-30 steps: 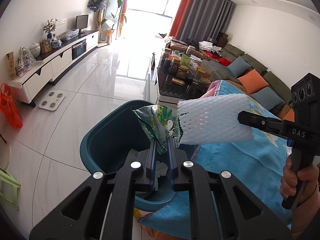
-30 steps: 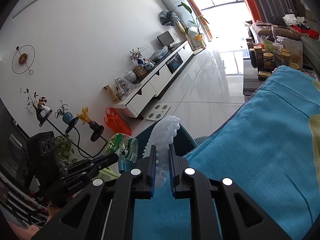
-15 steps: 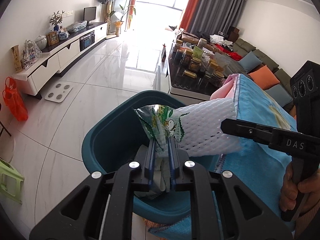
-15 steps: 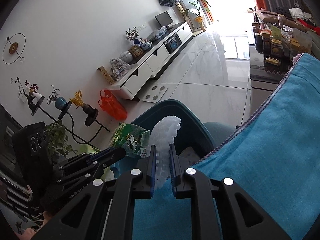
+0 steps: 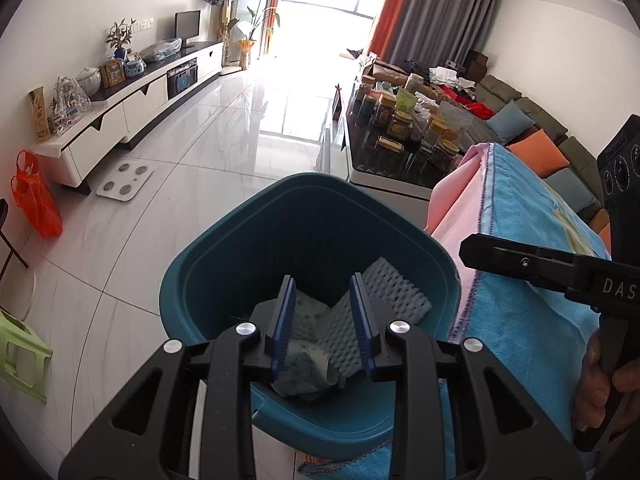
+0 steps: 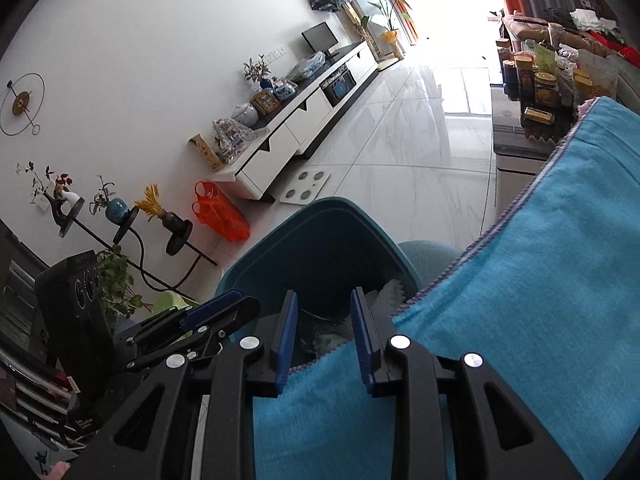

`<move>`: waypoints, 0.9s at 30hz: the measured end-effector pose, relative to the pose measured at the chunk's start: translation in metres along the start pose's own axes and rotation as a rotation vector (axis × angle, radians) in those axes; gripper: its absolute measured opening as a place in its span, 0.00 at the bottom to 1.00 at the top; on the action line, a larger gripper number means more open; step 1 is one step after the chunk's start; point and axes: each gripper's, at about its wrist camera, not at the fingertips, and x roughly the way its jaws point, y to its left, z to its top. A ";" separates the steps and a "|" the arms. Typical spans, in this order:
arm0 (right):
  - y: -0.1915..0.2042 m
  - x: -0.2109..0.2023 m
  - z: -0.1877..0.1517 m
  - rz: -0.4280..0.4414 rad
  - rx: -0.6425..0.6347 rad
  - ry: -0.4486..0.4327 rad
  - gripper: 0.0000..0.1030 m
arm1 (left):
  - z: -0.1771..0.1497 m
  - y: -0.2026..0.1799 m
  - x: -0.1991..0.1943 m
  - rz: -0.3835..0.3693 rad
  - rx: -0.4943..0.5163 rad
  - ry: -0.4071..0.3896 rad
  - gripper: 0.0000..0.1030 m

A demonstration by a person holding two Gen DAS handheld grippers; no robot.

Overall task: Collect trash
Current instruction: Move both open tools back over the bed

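Observation:
A teal bin (image 5: 240,216) stands on the floor against the blue cloth (image 5: 532,320). Inside it lie a white foam net (image 5: 384,292) and a crumpled green-printed wrapper (image 5: 304,364). My left gripper (image 5: 322,280) hangs over the bin's mouth, its jaws opening, with nothing pressed between the pads. In the right wrist view my right gripper (image 6: 324,296) is over the cloth's edge at the bin (image 6: 320,208), jaws opening and empty. The foam net (image 6: 390,290) shows beyond it in the bin. Each gripper appears in the other's view: right gripper (image 5: 466,250), left gripper (image 6: 236,304).
The blue cloth (image 6: 540,280) covers a surface right of the bin. A white scale (image 5: 124,182), an orange bag (image 5: 36,200) and a green stool (image 5: 20,352) sit on the tiled floor to the left. A low table with several jars (image 5: 400,136) stands behind. A hand (image 5: 600,384) holds the right gripper.
Both grippers have sunk toward the bin and opened. The wrapper left my left gripper and the foam net left my right gripper; both now lie in the bin.

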 end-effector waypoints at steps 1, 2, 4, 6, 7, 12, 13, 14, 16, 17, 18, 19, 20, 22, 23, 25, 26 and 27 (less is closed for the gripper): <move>-0.001 -0.005 -0.002 0.003 0.001 -0.008 0.28 | 0.000 -0.002 -0.003 -0.003 0.003 -0.008 0.31; -0.002 -0.011 -0.004 0.003 0.000 -0.020 0.28 | 0.000 -0.004 -0.007 -0.008 0.007 -0.015 0.31; -0.005 -0.025 -0.010 0.005 -0.005 -0.043 0.28 | -0.001 -0.010 -0.014 -0.024 0.018 -0.034 0.35; -0.006 -0.043 -0.016 0.004 -0.013 -0.075 0.28 | -0.002 -0.019 -0.023 -0.043 0.037 -0.058 0.38; -0.007 -0.052 -0.020 0.003 -0.021 -0.091 0.29 | -0.003 -0.026 -0.029 -0.060 0.052 -0.073 0.40; -0.022 -0.111 -0.046 -0.029 -0.027 -0.189 0.33 | -0.012 -0.064 -0.050 -0.165 0.138 -0.113 0.48; -0.027 -0.124 -0.054 -0.042 -0.023 -0.205 0.33 | -0.015 -0.072 -0.053 -0.185 0.157 -0.117 0.49; -0.031 -0.134 -0.060 -0.057 -0.017 -0.221 0.34 | -0.019 -0.082 -0.056 -0.215 0.177 -0.118 0.50; -0.045 -0.159 -0.076 -0.082 0.012 -0.254 0.35 | -0.025 -0.105 -0.060 -0.275 0.223 -0.114 0.51; -0.052 -0.170 -0.083 -0.100 0.030 -0.266 0.35 | -0.029 -0.115 -0.061 -0.299 0.243 -0.111 0.51; -0.061 -0.184 -0.094 -0.121 0.053 -0.283 0.36 | -0.032 -0.126 -0.062 -0.328 0.265 -0.104 0.51; -0.068 -0.195 -0.101 -0.143 0.071 -0.295 0.37 | -0.035 -0.138 -0.062 -0.354 0.290 -0.098 0.51; -0.074 -0.207 -0.110 -0.175 0.087 -0.308 0.37 | -0.039 -0.152 -0.062 -0.381 0.316 -0.090 0.51; -0.084 -0.231 -0.128 -0.220 0.121 -0.341 0.37 | -0.047 -0.178 -0.061 -0.434 0.368 -0.069 0.51; -0.091 -0.246 -0.139 -0.244 0.146 -0.361 0.37 | -0.051 -0.188 -0.060 -0.452 0.391 -0.061 0.51; -0.099 -0.269 -0.159 -0.301 0.187 -0.398 0.37 | -0.060 -0.211 -0.060 -0.493 0.440 -0.045 0.51; -0.103 -0.282 -0.171 -0.330 0.211 -0.418 0.37 | -0.065 -0.225 -0.059 -0.522 0.468 -0.031 0.51; -0.108 -0.291 -0.179 -0.351 0.233 -0.434 0.37 | -0.070 -0.234 -0.059 -0.542 0.488 -0.021 0.51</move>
